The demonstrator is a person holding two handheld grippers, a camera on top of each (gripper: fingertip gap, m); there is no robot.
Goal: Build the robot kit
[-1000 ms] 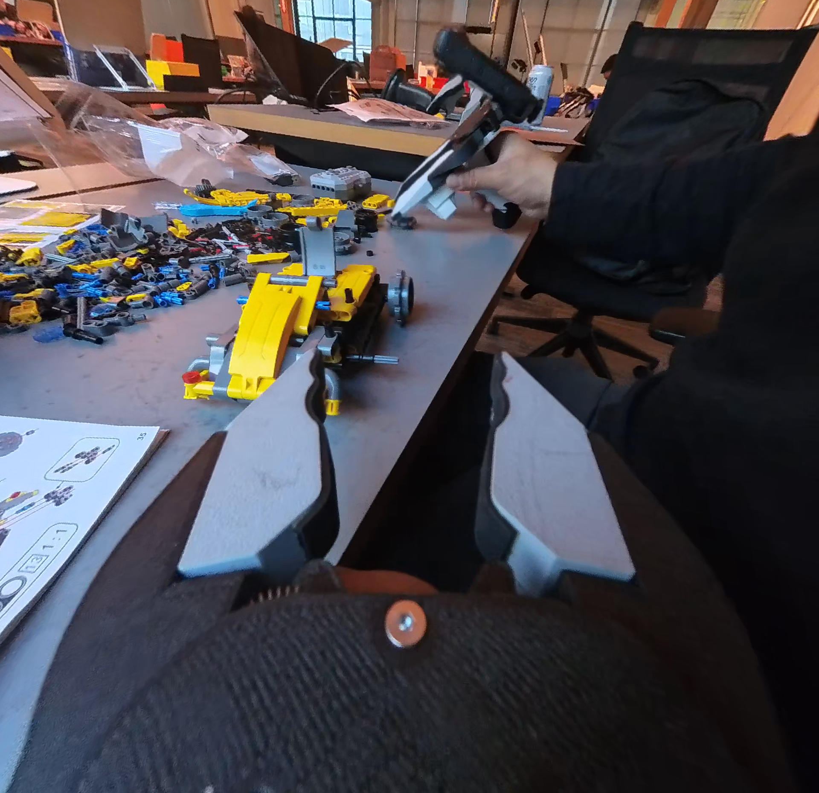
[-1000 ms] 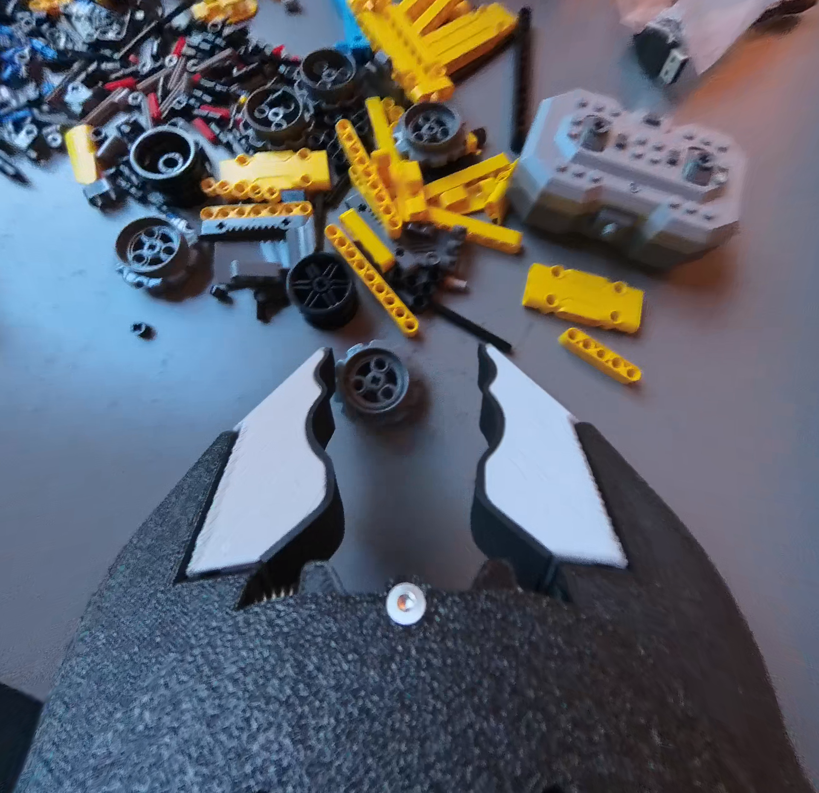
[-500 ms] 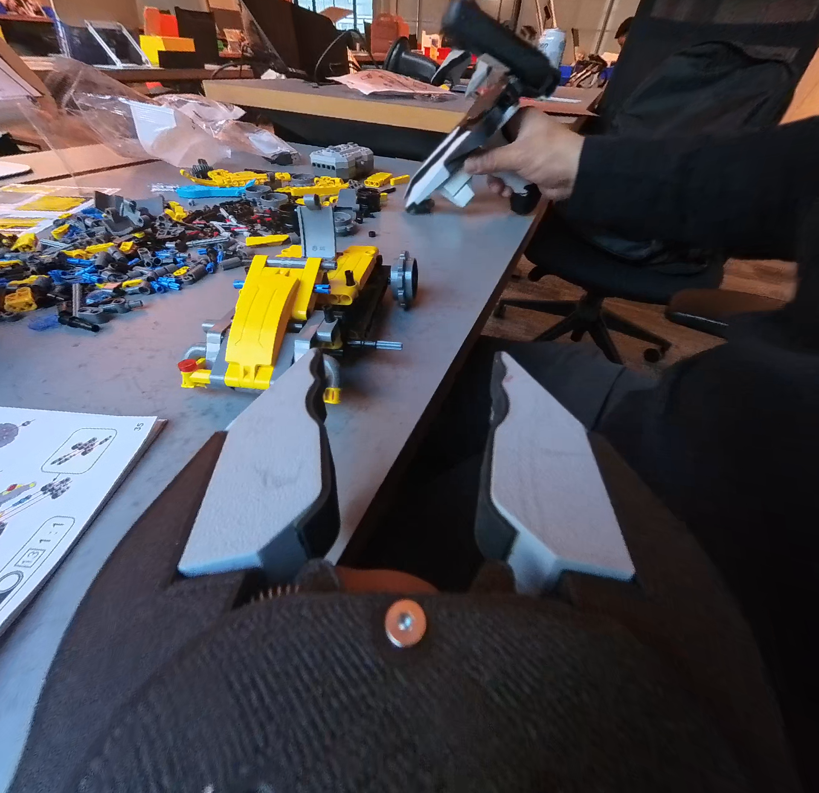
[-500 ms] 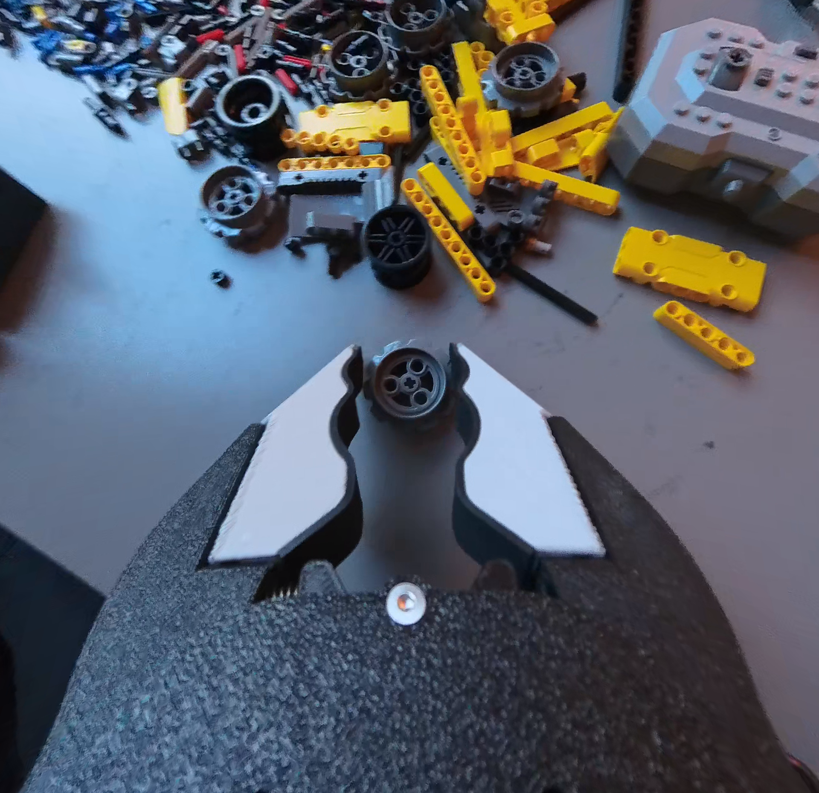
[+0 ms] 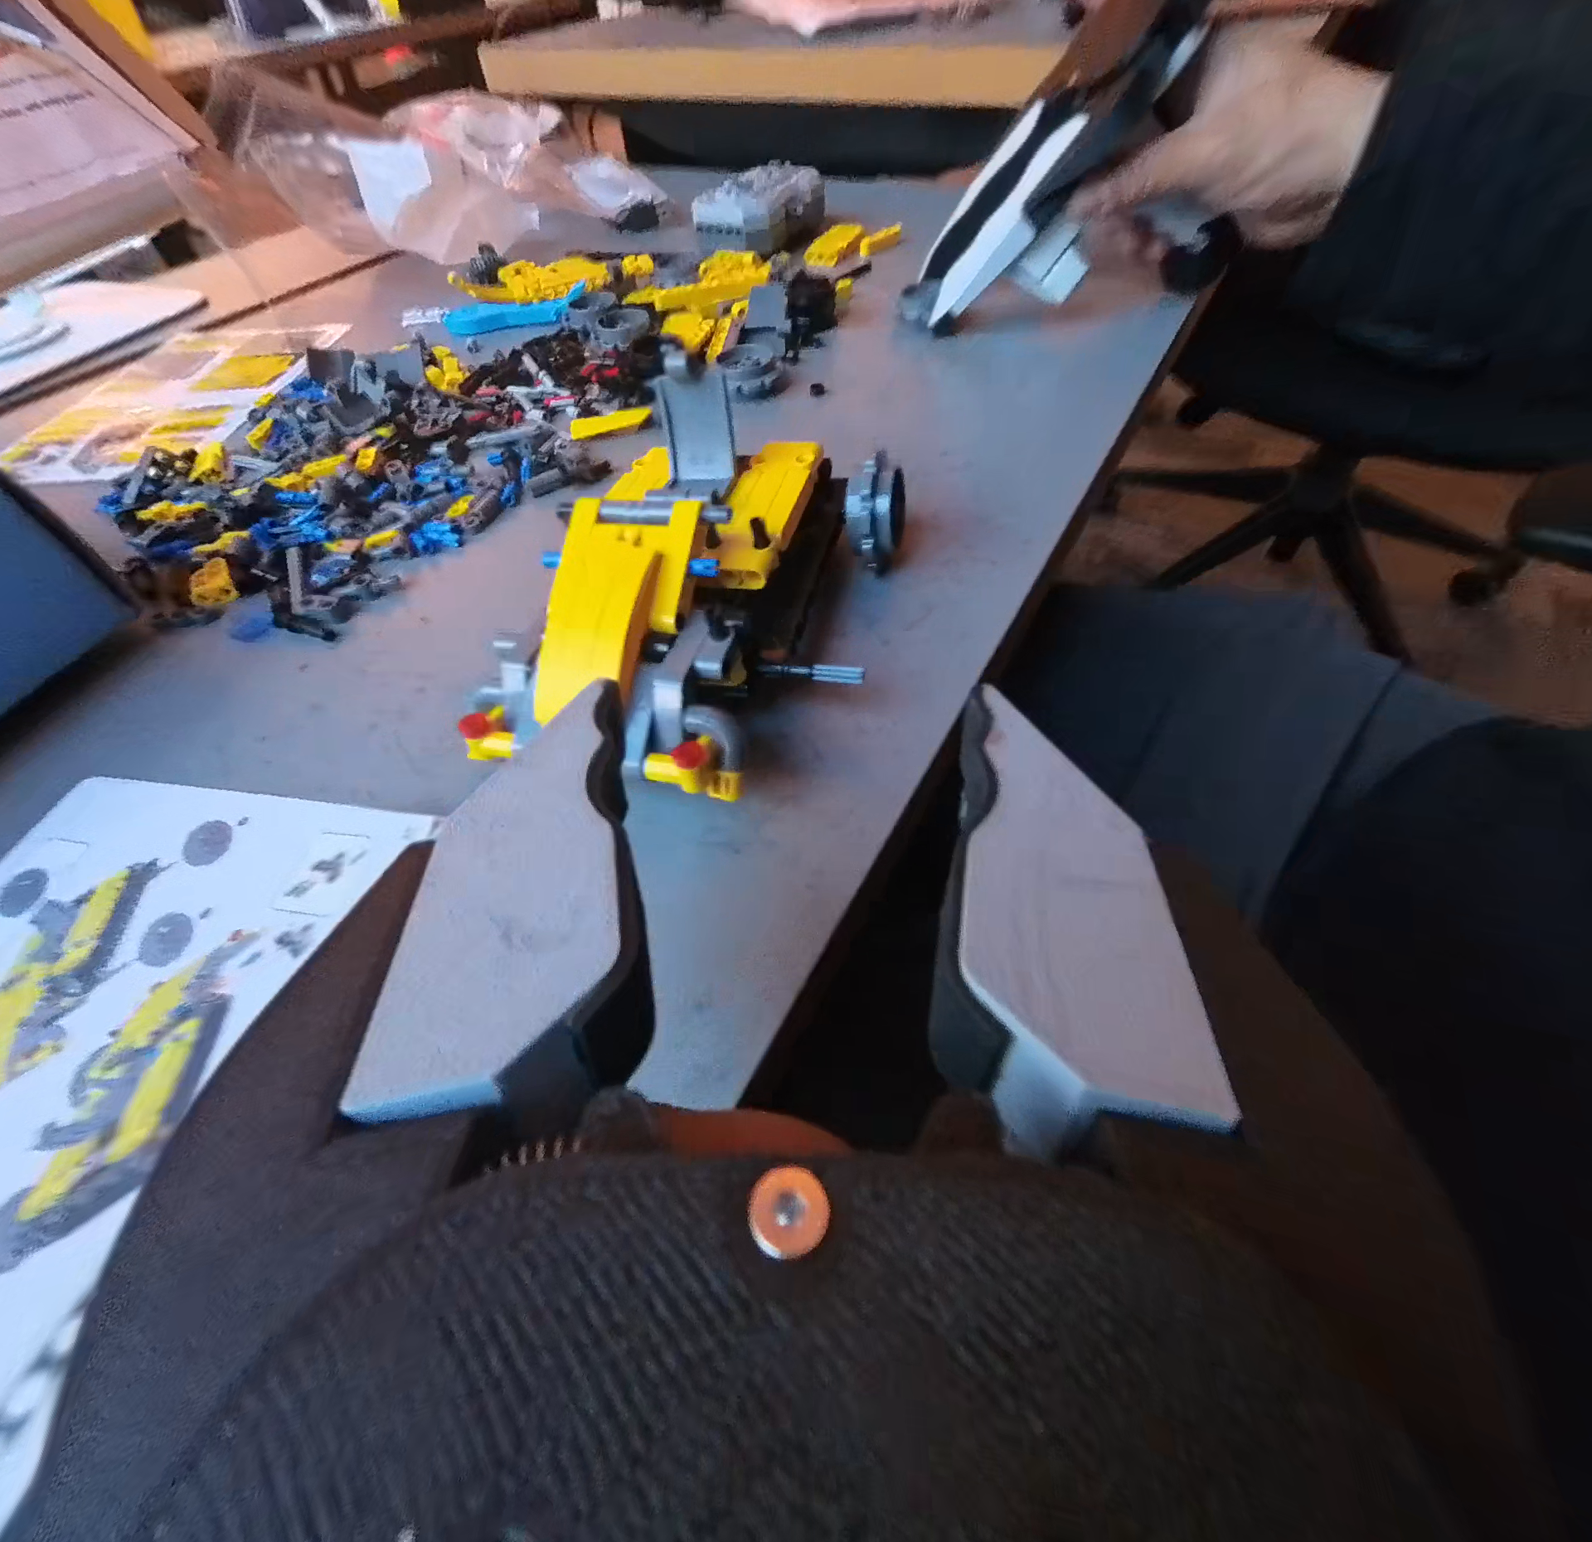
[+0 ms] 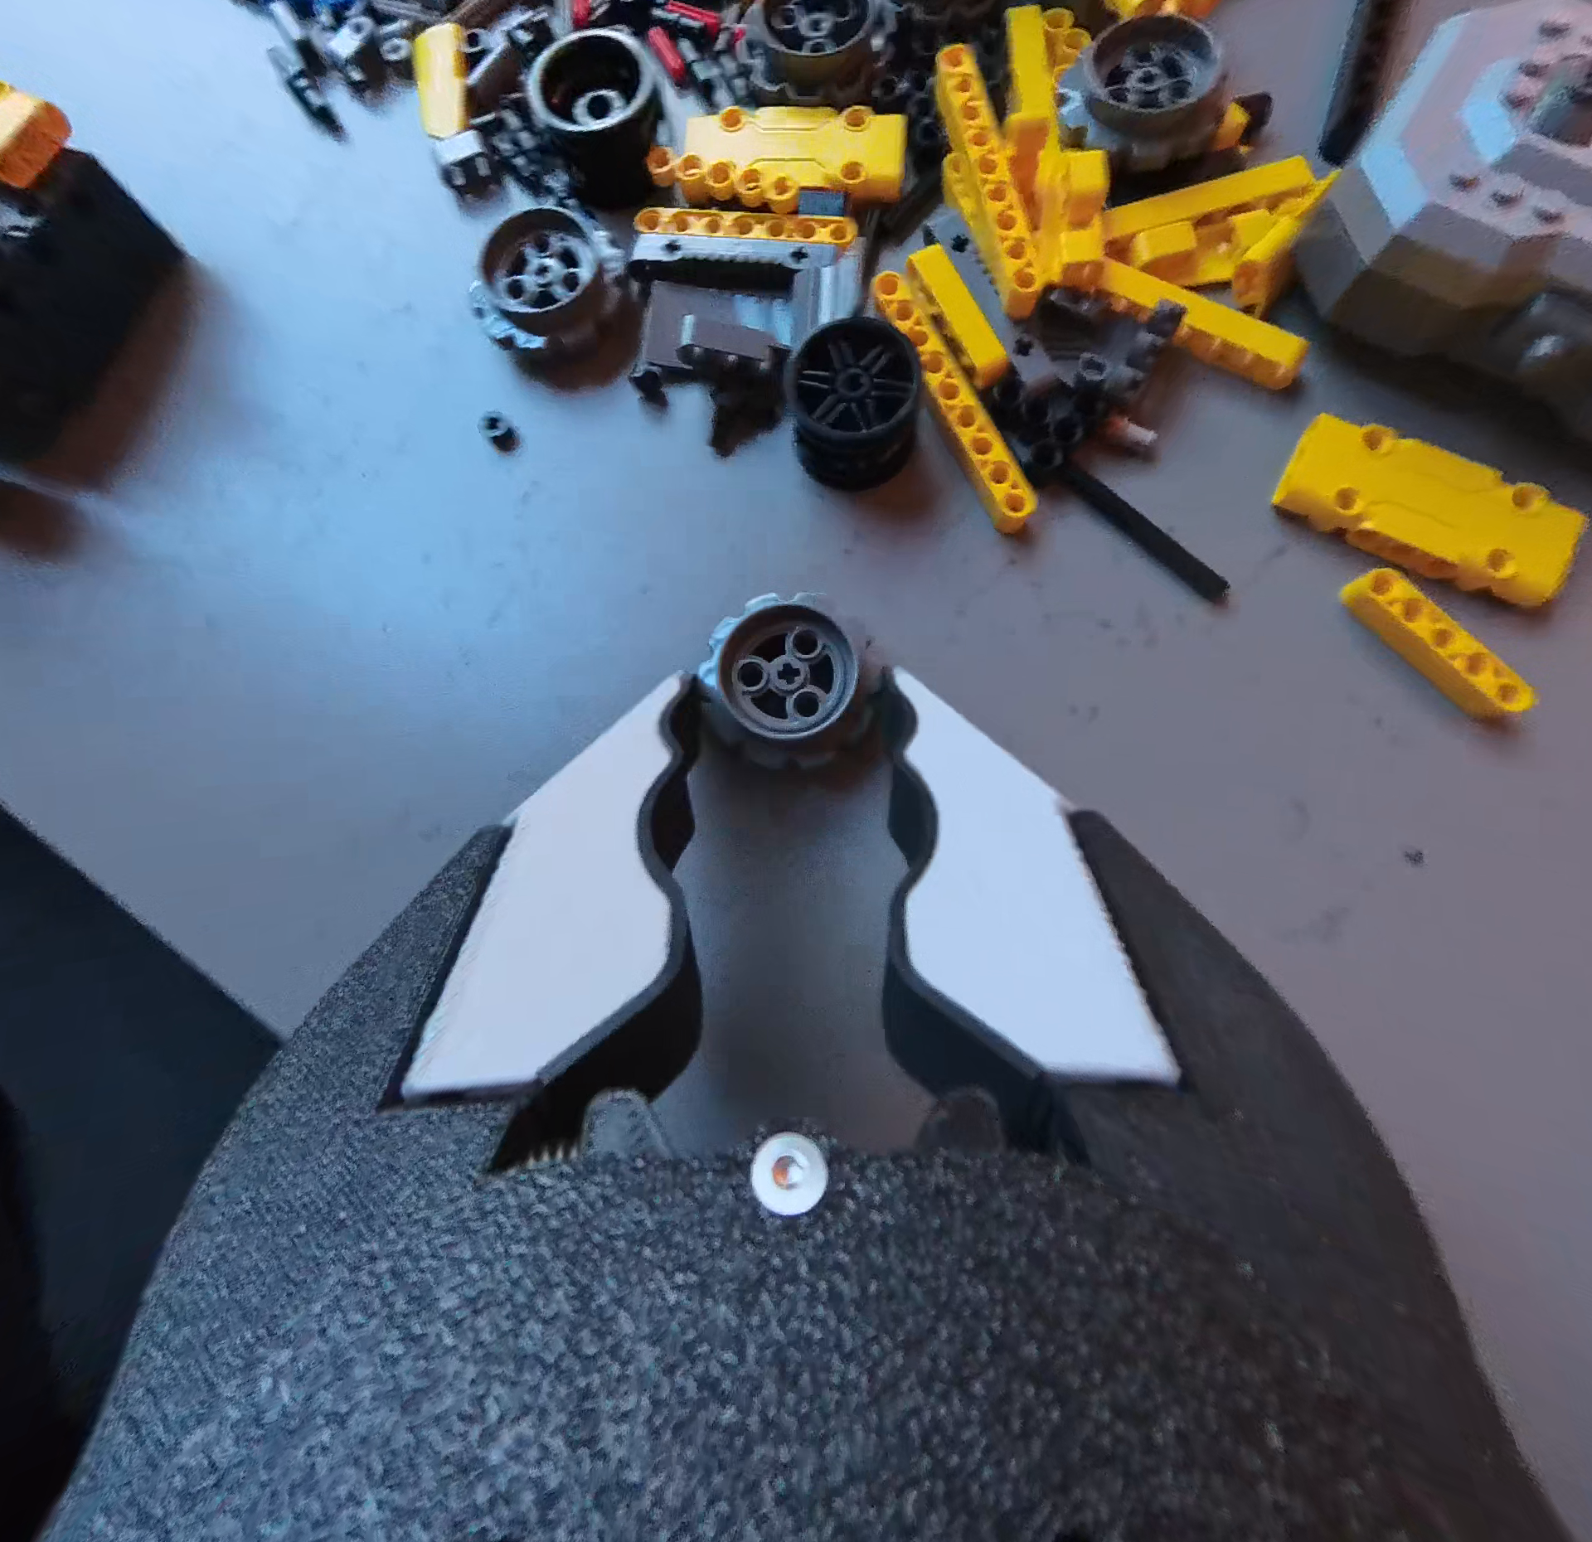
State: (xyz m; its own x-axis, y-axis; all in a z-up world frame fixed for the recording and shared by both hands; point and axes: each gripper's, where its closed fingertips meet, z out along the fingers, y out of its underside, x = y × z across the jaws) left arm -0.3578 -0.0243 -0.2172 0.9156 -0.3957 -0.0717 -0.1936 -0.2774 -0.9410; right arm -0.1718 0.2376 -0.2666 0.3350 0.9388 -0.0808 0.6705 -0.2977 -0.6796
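Grey toothed wheel (image 6: 788, 681) pinched between right gripper (image 6: 788, 708) tips, clear of loose parts pile (image 6: 948, 234) at twelve o'clock. Left gripper (image 5: 788, 751) spread, empty, half-built yellow vehicle (image 5: 680, 588) just beyond at eleven o'clock, one wheel fitted, bare axle showing.

A grey desk (image 5: 965, 433) is seen; on it are spread a heap of loose yellow, black and blue building parts (image 5: 362, 484), a half-built yellow vehicle (image 5: 680, 570), a grey block (image 6: 1482, 234), clear plastic bags (image 5: 405, 174) and an open instruction booklet (image 5: 129, 967).
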